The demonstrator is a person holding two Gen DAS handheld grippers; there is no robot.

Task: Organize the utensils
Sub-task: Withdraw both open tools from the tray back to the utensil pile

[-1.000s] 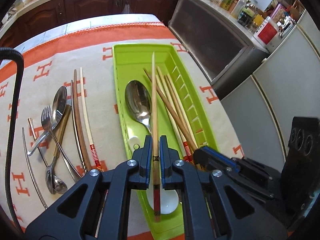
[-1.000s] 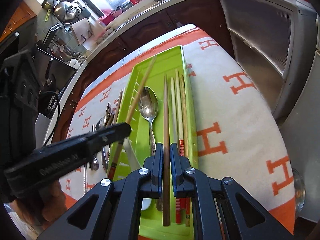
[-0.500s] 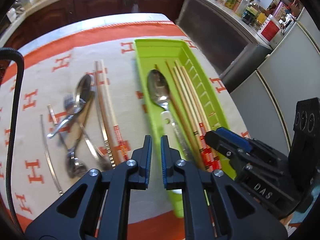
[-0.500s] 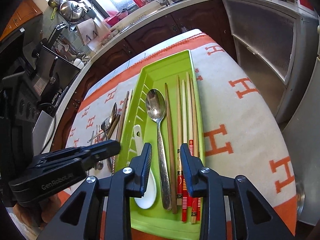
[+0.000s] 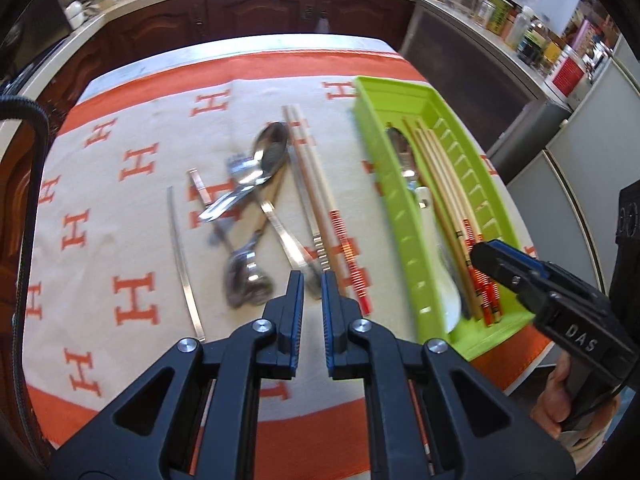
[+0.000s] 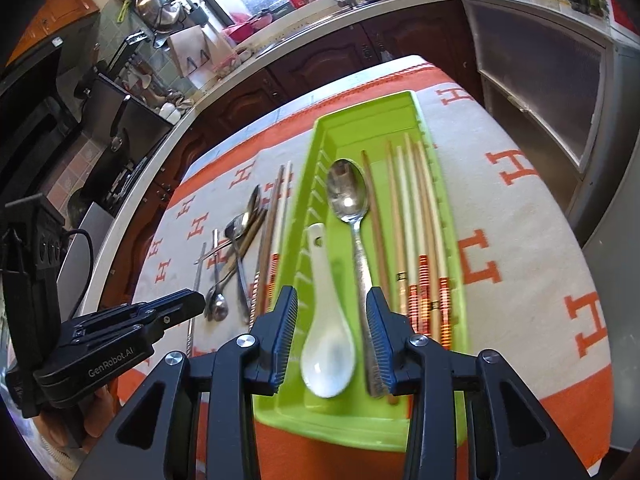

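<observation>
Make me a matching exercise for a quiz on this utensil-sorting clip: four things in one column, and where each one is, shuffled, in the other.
Things:
1. white ceramic spoon
2. fork
3. large metal spoon
4. right tool

Places:
A. on the cloth, left of the green tray, in the pile of loose cutlery
B. in the tray, between the white spoon and the chopsticks
C. open, over the tray's near end
D. in the tray, nearest its left wall, bowl at the near end

Pairs: 1-D, 2-A, 3-B, 4-C
</observation>
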